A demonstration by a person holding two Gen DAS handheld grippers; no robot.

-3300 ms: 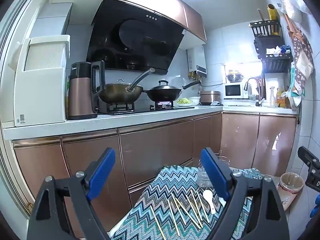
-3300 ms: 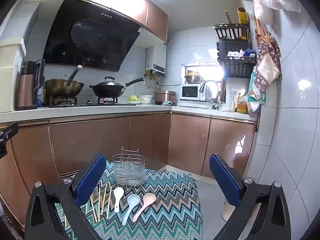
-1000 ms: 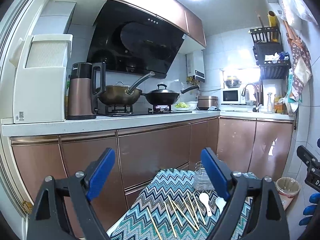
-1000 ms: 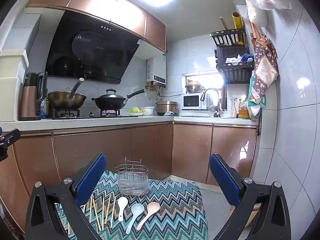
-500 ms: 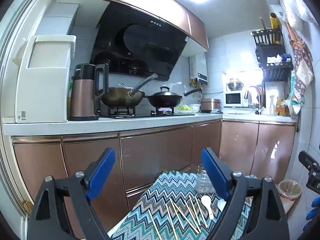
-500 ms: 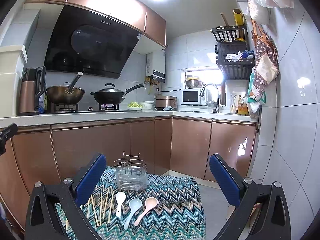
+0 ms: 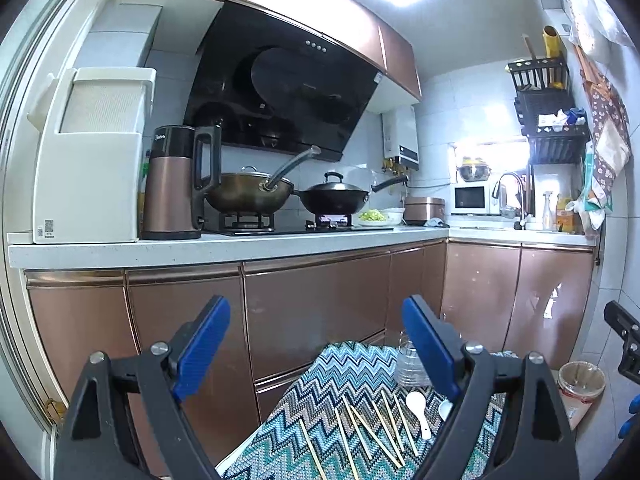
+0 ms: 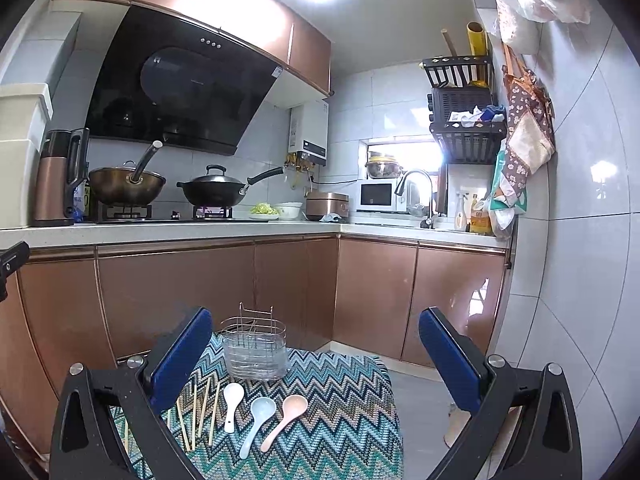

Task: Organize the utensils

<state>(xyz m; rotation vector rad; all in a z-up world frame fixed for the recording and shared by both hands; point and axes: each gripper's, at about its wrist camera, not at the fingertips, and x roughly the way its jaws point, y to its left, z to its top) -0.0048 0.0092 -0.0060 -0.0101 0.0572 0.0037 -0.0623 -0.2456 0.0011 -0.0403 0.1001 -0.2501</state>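
Note:
A small table with a zigzag cloth (image 8: 340, 408) holds a wire utensil caddy (image 8: 254, 350) at its far edge. In front of it lie a white spoon (image 8: 231, 400), a pale blue spoon (image 8: 256, 418), a pink spoon (image 8: 286, 418) and several wooden chopsticks (image 8: 200, 412). The chopsticks (image 7: 372, 428) and the white spoon (image 7: 418, 408) also show in the left wrist view. My left gripper (image 7: 316, 352) and my right gripper (image 8: 316, 356) are both open and empty, held above the table's near side.
A kitchen counter (image 7: 224, 246) with copper cabinet fronts (image 8: 172, 292) runs behind the table, bearing a kettle (image 7: 176, 184), two woks (image 7: 332, 196) and a microwave (image 8: 380, 196). A small bin (image 7: 580, 384) stands on the floor to the right. A tiled wall (image 8: 580, 240) is at right.
Both views have shifted slightly, with the table sitting a little lower in frame. Nothing on the table has moved, and both grippers stay open.

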